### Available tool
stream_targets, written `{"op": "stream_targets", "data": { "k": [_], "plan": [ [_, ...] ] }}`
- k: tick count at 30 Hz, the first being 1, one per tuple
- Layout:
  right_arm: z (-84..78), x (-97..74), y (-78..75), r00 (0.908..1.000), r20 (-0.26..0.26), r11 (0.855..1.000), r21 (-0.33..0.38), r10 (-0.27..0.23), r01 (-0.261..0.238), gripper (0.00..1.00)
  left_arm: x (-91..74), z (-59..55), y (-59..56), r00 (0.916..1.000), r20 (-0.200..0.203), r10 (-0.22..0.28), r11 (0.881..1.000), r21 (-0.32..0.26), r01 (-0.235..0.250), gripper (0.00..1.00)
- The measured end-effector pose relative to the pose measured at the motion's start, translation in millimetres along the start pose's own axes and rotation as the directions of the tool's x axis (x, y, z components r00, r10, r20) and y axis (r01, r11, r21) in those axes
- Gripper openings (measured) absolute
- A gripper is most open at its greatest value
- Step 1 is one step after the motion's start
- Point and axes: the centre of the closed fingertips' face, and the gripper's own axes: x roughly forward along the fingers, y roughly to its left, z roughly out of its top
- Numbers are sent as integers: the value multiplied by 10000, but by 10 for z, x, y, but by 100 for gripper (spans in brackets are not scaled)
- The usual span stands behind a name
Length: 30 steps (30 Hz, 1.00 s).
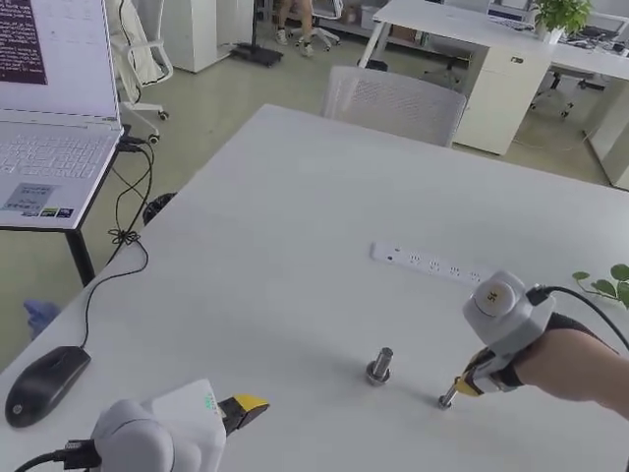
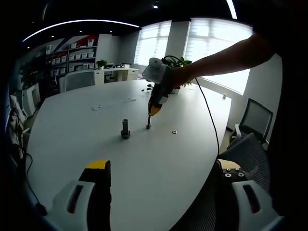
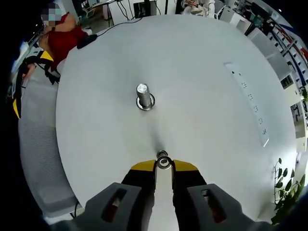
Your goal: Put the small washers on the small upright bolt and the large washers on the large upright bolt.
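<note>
Table (image 1: 295, 246) white. Left gripper (image 2: 162, 168), head view 7 o'clock: jaws spread wide, empty. Right gripper (image 1: 464, 385) pinches washer (image 3: 164, 163) at top of small bolt (image 1: 447, 398). Large bolt (image 1: 380, 365) at its 10 o'clock, apart. Loose washer (image 2: 174, 131) flat, 3 o'clock of small bolt in left gripper view

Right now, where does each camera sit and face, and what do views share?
Head view: on the headset, facing forward and down over the white table; left gripper bottom left, right gripper and forearm at right.
Left gripper view: on the left gripper, facing across the table toward windows; own jaws wide apart, forearm reaching in.
Right gripper view: on the right gripper, facing down at the small bolt; own jaws close together.
Shared: all three show the large bolt and small bolt.
</note>
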Motion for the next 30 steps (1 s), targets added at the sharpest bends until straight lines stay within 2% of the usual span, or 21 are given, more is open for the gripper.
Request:
{"op": "stream_targets", "data": {
  "k": [8, 30],
  "plan": [
    [8, 28, 22, 10000, -9, 10000, 25, 79, -79, 13, 6, -30, 70, 9996, -79, 260, 9997, -7, -260, 98],
    [-30, 137, 43, 9997, -163, 9998, 61, 172, -171, 13, 6, -123, 44, 9997, -241, 33, 9997, -238, -39, 91]
  ]
}}
